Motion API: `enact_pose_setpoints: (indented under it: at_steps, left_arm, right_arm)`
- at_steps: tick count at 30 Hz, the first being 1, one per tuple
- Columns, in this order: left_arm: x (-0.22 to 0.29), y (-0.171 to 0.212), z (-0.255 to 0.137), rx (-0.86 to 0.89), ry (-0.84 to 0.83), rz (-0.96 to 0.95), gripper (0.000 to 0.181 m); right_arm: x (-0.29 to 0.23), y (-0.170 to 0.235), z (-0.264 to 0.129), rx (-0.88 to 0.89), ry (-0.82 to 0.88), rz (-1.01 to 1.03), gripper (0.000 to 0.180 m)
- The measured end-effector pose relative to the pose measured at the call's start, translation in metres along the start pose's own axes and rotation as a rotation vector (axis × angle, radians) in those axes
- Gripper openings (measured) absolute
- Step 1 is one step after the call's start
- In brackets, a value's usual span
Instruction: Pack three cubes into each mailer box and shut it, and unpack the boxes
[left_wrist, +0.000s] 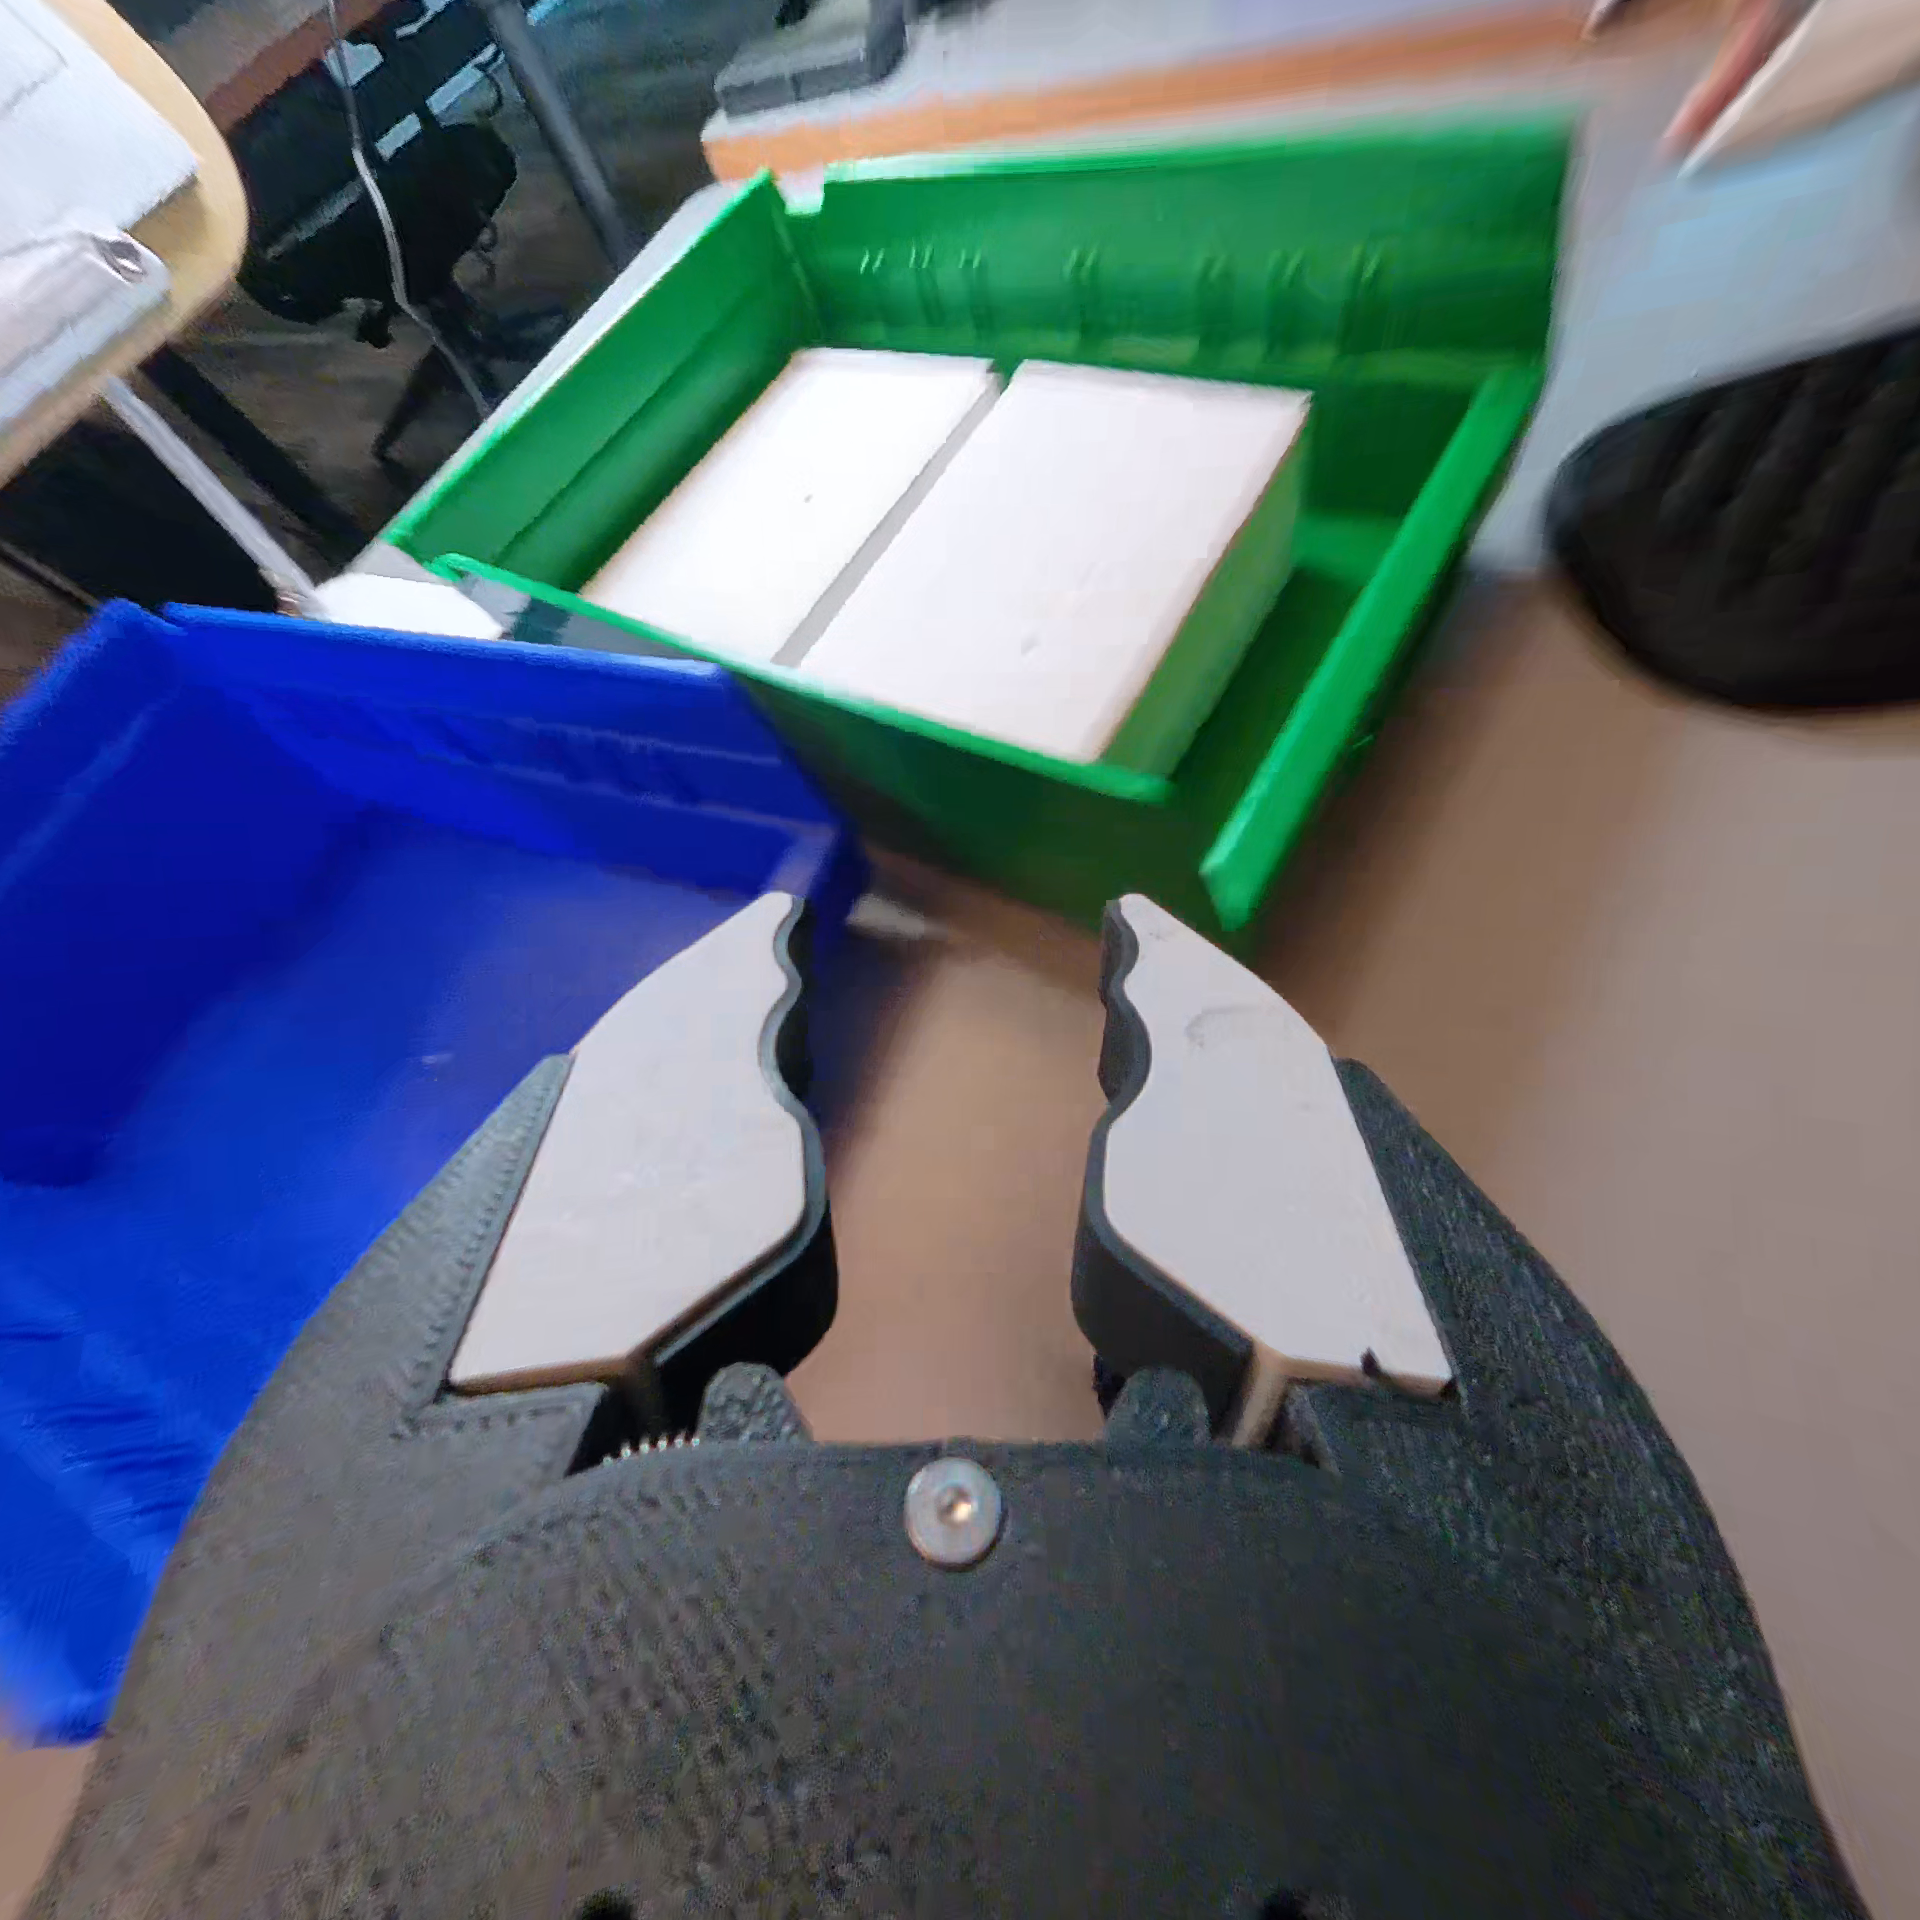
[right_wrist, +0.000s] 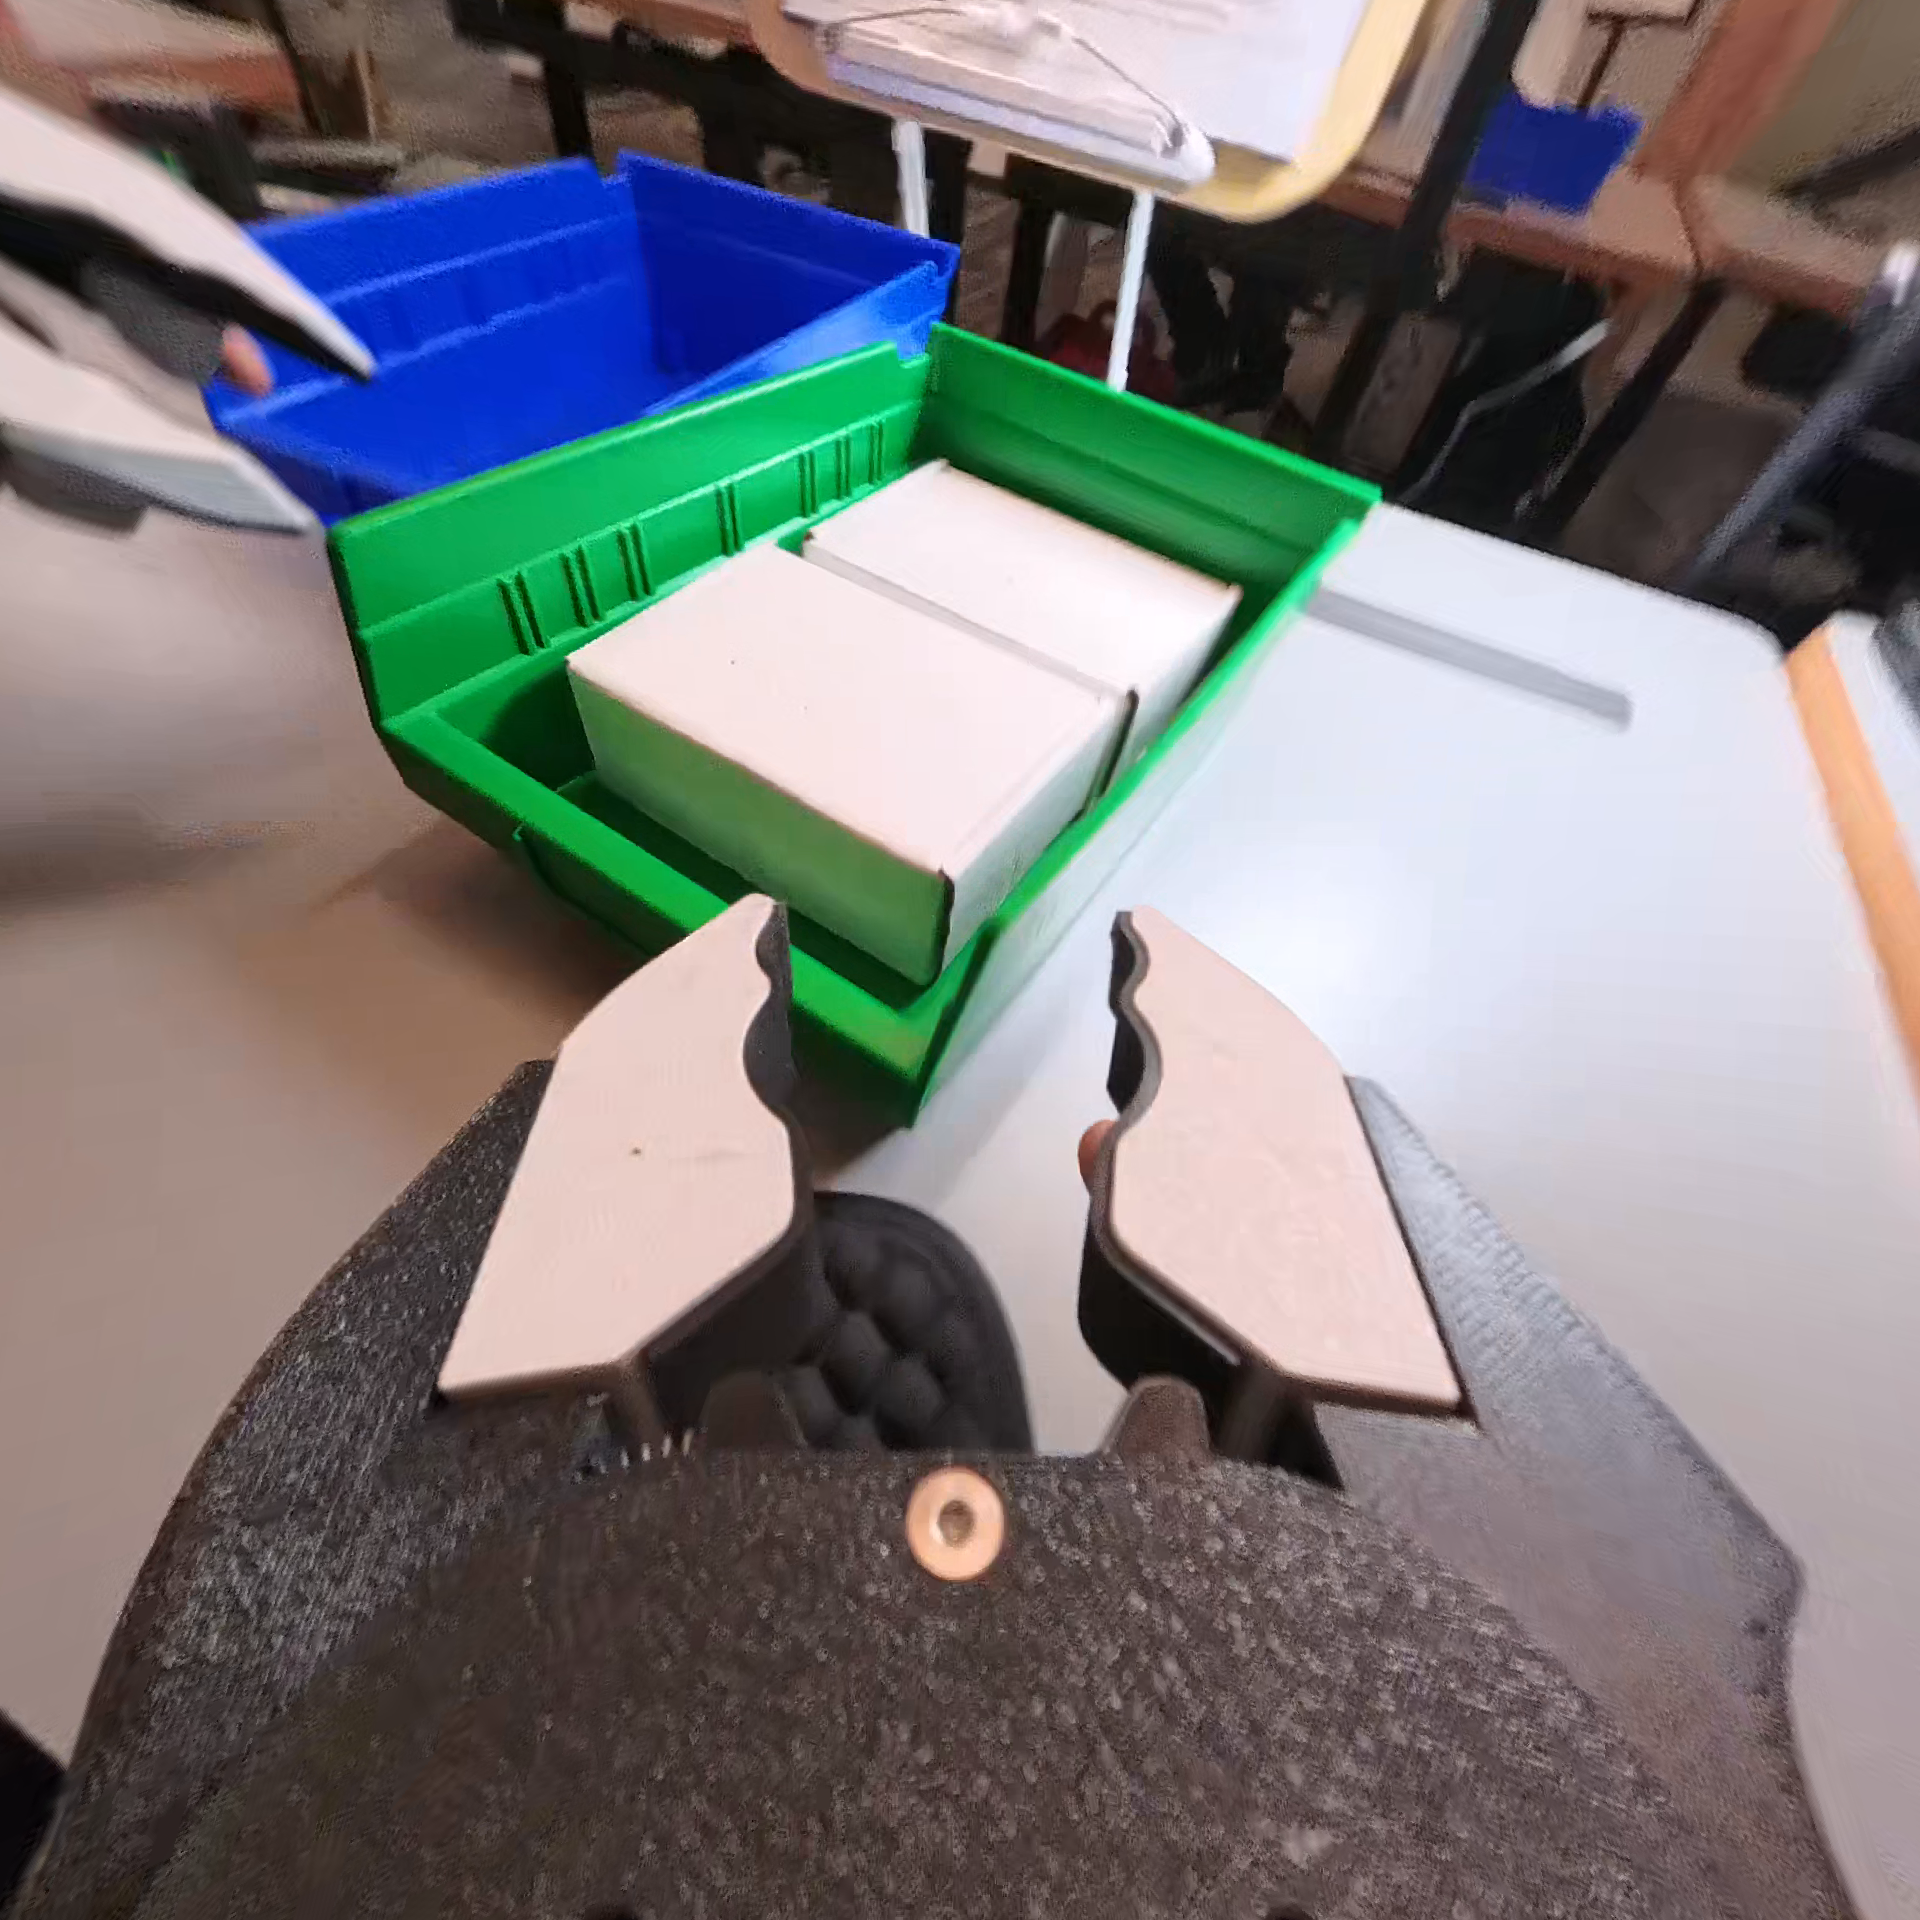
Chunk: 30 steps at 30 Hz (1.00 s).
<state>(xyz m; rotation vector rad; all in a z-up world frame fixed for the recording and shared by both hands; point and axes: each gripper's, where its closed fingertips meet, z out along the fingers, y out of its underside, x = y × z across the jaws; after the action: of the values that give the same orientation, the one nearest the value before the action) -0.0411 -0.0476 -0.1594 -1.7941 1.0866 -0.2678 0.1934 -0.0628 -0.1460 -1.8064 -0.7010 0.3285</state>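
Two shut white mailer boxes lie side by side in a green bin: one box and a second box beside it. A blue bin stands next to the green one and looks empty. No cubes are in view. My left gripper is open and empty above the table, near the corners of both bins. My right gripper is open and empty, just in front of the green bin's near corner.
The other gripper shows blurred at the top right of the left wrist view and at the far left of the right wrist view. The table has a wooden edge on the right. Chairs and desk legs stand beyond the bins.
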Motion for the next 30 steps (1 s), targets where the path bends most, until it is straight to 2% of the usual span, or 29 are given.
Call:
enact_pose_setpoints:
  at_steps: [4, 7, 10, 13, 16, 23, 30]
  left_arm:
    - [0.044, -0.013, 0.002, 0.128, 0.097, -0.304, 0.059]
    - [0.061, -0.012, 0.019, 0.138, 0.072, -0.431, 0.061]
    - [0.063, -0.01, 0.04, 0.14, 0.006, -0.505, 0.057]
    - [0.044, -0.007, 0.053, 0.145, -0.127, -0.493, 0.044]
    - [0.031, -0.005, 0.057, 0.15, -0.184, -0.504, 0.028]
    - [0.02, -0.007, 0.061, 0.167, -0.225, -0.492, 0.022]
    - [0.027, -0.032, 0.041, 0.219, -0.227, -0.415, 0.022]
  right_arm:
    - [-0.002, 0.02, 0.014, 0.008, -0.021, 0.181, 0.063]
    - [-0.007, 0.023, 0.036, -0.008, -0.03, 0.268, 0.06]
    - [-0.004, 0.028, 0.052, -0.055, 0.039, 0.234, 0.055]
    - [0.0, 0.03, 0.055, -0.076, 0.107, 0.195, 0.049]
    - [0.007, 0.032, 0.056, -0.081, 0.154, 0.191, 0.04]
    - [0.02, 0.033, 0.055, -0.093, 0.272, 0.156, 0.011]
    - [0.02, 0.016, 0.036, -0.052, 0.291, 0.157, 0.011]
